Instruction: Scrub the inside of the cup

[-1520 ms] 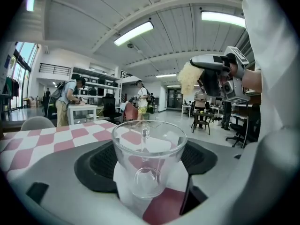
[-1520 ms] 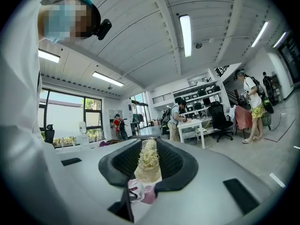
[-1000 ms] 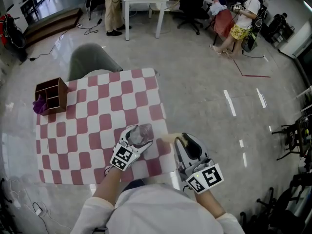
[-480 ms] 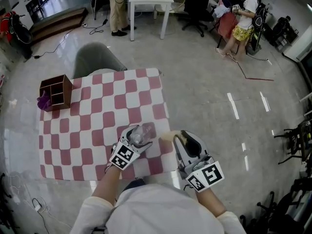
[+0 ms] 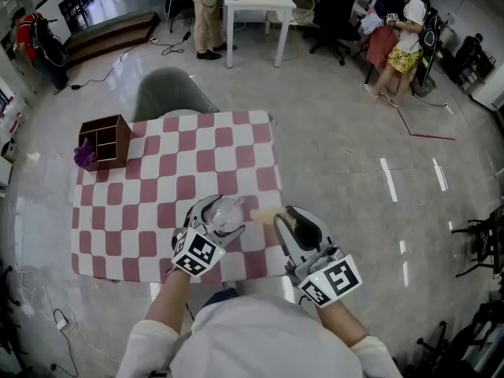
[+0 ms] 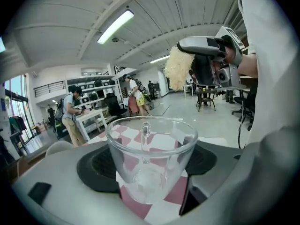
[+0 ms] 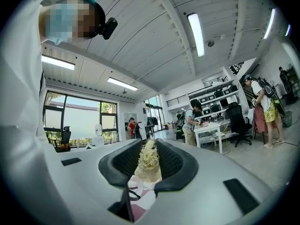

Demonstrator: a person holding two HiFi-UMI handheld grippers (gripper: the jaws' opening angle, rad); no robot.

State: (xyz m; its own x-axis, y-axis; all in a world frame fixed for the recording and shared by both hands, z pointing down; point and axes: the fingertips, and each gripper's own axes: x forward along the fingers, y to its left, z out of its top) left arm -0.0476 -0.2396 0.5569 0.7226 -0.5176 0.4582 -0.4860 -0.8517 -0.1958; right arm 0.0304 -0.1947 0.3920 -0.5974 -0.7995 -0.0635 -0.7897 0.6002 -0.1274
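Observation:
My left gripper (image 5: 213,223) is shut on a clear glass cup (image 5: 227,214) and holds it above the near edge of the checked table. In the left gripper view the cup (image 6: 150,158) sits between the jaws with its mouth up and a handle on the far side. My right gripper (image 5: 288,225) is shut on a pale yellow fibrous scrubber (image 5: 264,214). The scrubber's tip points left and lies just right of the cup, outside it. In the left gripper view the scrubber (image 6: 180,69) hangs above and beyond the cup. The right gripper view shows the scrubber (image 7: 147,162) pinched between the dark pads.
The table has a red and white checked cloth (image 5: 157,187). A brown wooden box (image 5: 106,142) with a purple thing (image 5: 83,156) stands at its far left corner. A grey chair (image 5: 169,93) stands behind the table. People, a white table (image 5: 256,2) and office chairs are further back.
The head view has shifted, so the table now sits further right and lower in the picture. Both grippers keep their holds and stay about as far apart.

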